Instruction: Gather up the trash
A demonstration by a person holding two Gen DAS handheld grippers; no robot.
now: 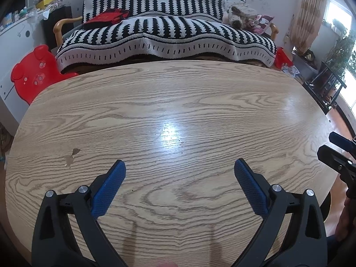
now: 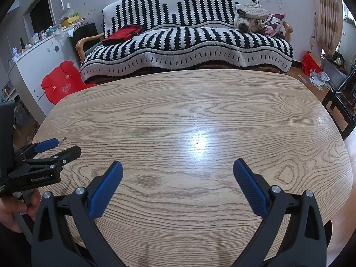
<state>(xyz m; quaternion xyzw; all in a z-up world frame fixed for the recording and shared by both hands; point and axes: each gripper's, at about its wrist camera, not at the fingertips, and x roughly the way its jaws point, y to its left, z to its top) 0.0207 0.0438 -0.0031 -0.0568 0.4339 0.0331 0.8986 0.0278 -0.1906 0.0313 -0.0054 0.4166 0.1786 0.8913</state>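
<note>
A light wooden table (image 1: 178,102) (image 2: 200,102) fills both views, and no trash shows on it. My left gripper (image 1: 179,166) hovers open over the near part of the table, with nothing between its blue pads. In the right wrist view it appears again as the left gripper (image 2: 57,148) at the left edge, held by a hand (image 2: 13,211). My right gripper (image 2: 178,166) also stands open and empty over the table's near side. Its fingertips (image 1: 338,142) poke in at the right edge of the left wrist view.
Behind the table stands a sofa with a black-and-white striped cover (image 1: 164,29) (image 2: 189,37), carrying a red-black cloth (image 2: 123,33) and a cushion pile (image 2: 258,20). A red bear-shaped chair (image 1: 33,73) (image 2: 62,82) sits left, by a white cabinet (image 2: 33,66). Dark furniture (image 2: 340,102) is right.
</note>
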